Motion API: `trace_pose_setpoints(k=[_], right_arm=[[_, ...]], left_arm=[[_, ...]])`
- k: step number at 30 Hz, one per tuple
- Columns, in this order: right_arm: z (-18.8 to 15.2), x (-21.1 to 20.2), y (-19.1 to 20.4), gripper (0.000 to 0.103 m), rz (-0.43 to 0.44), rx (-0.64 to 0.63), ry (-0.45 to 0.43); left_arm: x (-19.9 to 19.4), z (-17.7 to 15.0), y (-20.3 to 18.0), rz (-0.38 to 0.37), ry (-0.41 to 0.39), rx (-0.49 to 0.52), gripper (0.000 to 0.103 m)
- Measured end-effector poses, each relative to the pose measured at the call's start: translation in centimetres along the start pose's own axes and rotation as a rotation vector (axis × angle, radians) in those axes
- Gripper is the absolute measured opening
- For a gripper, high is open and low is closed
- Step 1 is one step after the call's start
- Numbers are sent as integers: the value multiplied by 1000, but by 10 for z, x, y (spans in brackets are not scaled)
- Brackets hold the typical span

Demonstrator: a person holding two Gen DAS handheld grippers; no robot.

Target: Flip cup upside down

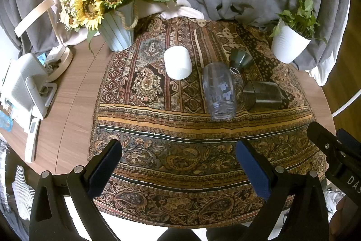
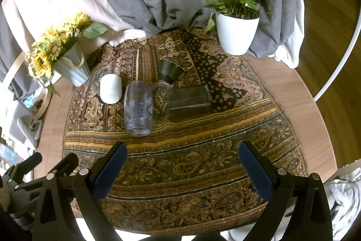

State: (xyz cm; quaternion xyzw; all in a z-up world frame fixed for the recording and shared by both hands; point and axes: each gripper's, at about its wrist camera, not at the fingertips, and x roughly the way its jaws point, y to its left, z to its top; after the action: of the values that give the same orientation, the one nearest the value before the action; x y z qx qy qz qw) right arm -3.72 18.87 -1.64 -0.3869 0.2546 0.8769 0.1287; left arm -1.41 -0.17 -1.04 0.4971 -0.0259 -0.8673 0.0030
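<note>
You are at the reach step: both your left gripper (image 1: 179, 158) and right gripper (image 2: 182, 162) hang spread and empty near the cloth's (image 1: 203, 150) near edge, so pick the clear cup (image 1: 219, 94) lying on its side mid-cloth, close across its body, then turn it mouth-down.

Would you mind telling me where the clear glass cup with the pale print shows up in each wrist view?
Left wrist: the clear glass cup lies on its side right of centre, between the white cup and a dark square tumbler.
Right wrist: the same cup lies left of centre, again right of the white cup.
Shared landmark: the white ribbed plant pot at the back right.
</note>
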Motion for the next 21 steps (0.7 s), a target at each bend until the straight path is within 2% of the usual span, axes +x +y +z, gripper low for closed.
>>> trace_pose_setpoints(k=[21], right_arm=[[2,0,1,100,1,-3,6]], left_arm=[[-3,-2,1,21,-6,14,103]])
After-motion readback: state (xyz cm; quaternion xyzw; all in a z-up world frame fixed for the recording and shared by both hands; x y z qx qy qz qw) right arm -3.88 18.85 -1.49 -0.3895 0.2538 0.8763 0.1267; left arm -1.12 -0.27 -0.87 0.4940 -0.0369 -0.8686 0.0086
